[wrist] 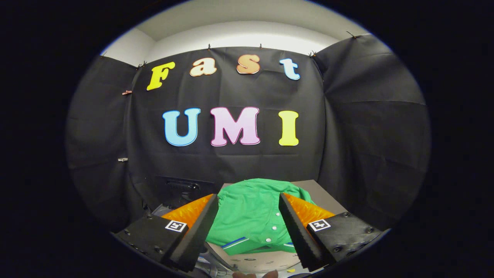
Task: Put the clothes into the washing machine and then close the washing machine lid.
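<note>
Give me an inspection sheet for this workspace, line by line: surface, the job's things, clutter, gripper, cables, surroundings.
Surface: a tan tabletop shows beyond the fingers, mostly covered by the garment.
Job's things: a green garment with white snap buttons and striped trim lies spread flat, seen between and just ahead of the fingers. A dark box-like unit sits beside the table; whether it is the washing machine cannot be told.
Clutter: small items below the garment's near edge, too blurred to identify.
Gripper: gripper open, fingers wide apart above the garment, not touching it as far as can be seen.
Cables: nothing seen.
Surroundings: black cloth booth wall, white wall above it.
</note>
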A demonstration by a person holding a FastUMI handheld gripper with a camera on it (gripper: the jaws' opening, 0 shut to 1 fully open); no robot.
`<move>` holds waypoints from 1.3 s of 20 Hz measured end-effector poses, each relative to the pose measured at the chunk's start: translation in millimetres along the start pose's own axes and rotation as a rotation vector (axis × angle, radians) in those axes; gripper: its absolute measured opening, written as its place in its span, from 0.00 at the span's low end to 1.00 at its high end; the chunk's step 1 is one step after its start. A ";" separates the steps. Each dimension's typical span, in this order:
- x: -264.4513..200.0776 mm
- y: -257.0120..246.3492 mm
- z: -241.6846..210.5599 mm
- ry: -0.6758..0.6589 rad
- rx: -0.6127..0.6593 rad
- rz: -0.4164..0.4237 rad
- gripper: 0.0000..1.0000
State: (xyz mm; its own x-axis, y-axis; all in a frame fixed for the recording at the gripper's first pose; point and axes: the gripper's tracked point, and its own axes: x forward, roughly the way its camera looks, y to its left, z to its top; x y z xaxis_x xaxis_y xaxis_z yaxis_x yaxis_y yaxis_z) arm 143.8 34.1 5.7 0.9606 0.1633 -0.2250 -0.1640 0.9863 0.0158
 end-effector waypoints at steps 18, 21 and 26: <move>165.5 -66.5 -117.3 0.610 0.002 -0.203 0.99; 170.1 -64.3 -115.3 0.591 -0.019 -0.197 0.68; 165.4 -60.1 -116.2 0.574 -0.016 -0.180 0.21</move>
State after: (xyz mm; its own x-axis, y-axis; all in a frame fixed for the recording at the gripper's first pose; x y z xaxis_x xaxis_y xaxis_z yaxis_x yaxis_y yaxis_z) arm 286.4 -0.7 -145.7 0.6999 -0.0487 -0.7126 -0.0176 0.9962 -0.0853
